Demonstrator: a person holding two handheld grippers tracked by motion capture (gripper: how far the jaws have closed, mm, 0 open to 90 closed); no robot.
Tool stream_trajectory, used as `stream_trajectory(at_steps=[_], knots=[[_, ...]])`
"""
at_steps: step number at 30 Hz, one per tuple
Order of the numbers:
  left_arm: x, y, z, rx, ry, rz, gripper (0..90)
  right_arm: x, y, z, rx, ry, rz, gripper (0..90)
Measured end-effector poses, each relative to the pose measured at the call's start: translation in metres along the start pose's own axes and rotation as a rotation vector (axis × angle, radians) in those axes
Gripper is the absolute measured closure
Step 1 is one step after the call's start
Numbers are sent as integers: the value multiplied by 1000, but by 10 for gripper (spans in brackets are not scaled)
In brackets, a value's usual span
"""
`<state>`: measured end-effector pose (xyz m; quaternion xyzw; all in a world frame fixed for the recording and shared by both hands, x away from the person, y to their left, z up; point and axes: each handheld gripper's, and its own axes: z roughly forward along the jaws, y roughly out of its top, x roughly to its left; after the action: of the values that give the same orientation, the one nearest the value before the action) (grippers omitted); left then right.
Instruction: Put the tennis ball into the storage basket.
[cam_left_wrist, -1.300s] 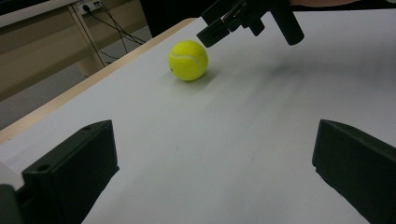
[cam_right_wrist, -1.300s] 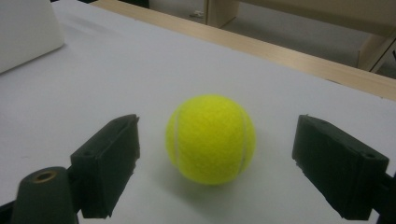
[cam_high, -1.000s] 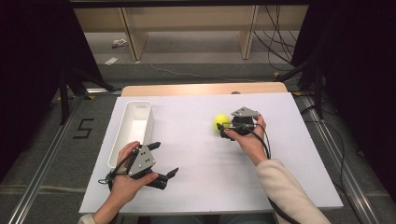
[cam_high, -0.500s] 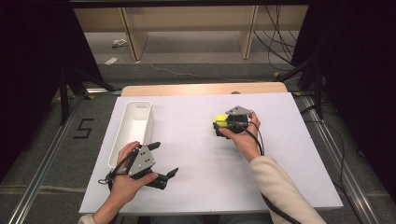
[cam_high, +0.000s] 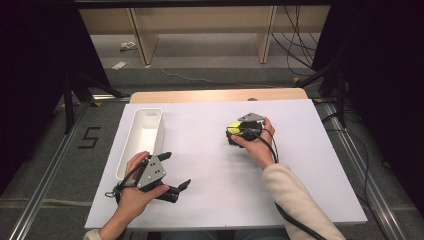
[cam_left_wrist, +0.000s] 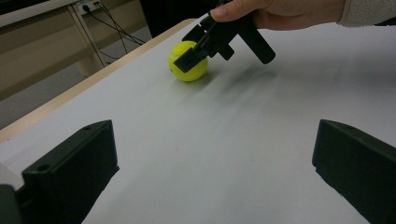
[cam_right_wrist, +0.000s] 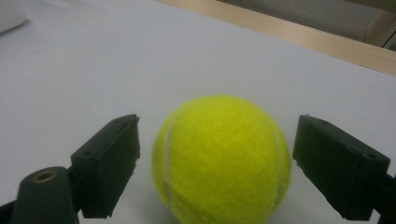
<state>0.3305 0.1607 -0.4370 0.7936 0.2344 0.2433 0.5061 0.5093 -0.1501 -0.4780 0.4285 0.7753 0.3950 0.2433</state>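
White bin (cam_high: 142, 135) sits at the table's (cam_high: 300, 200) 9 o'clock side, long axis running away from the person, nothing visible inside. Left gripper (cam_high: 174, 172) is at about 7 o'clock on the table, just off the bin's near right corner, held in the left hand (cam_high: 134, 197); jaws spread wide, nothing between them, bare table under them in the left gripper view. Its nose points toward 2 o'clock, at the ball. Tennis ball (cam_right_wrist: 222, 158) rests on the table right of center, toward 1 o'clock, well apart from the bin. Right gripper (cam_right_wrist: 217, 161) is around it: jaws open, one on each side of the ball, small gap on both sides, not touching as far as the right gripper view shows. Left gripper view shows the same ball (cam_left_wrist: 187, 60) on the table with a black jaw in front of it and the right hand (cam_left_wrist: 280, 11) above. Wooden table edge runs along 12 o'clock.
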Motion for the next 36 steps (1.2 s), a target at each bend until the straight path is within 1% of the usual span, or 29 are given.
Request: stream_trajectory(at_steps=[2,6,9,16,18,19,31,36], knots=[[0,0,0,-3,0,-3,0,-1,0,2,2,4,6,157],[0,0,0,-3,-1,-4,0,-1,2,4,8,3,0,156],[0,0,0,-5,-2,-4,0,-1,2,6,20,-1,7,156],[1,0,0,-5,-4,-6,0,1,1,14,54,-19,-1,155],[1,0,0,-5,-4,-6,0,1,1,15,52,-19,2,155],[1,0,0,-5,-4,-6,0,2,2,16,58,-17,12,155],[1,0,0,-5,-6,-8,0,2,1,21,72,-16,9,162],[1,0,0,-6,-8,-9,0,2,1,22,71,-22,13,183]])
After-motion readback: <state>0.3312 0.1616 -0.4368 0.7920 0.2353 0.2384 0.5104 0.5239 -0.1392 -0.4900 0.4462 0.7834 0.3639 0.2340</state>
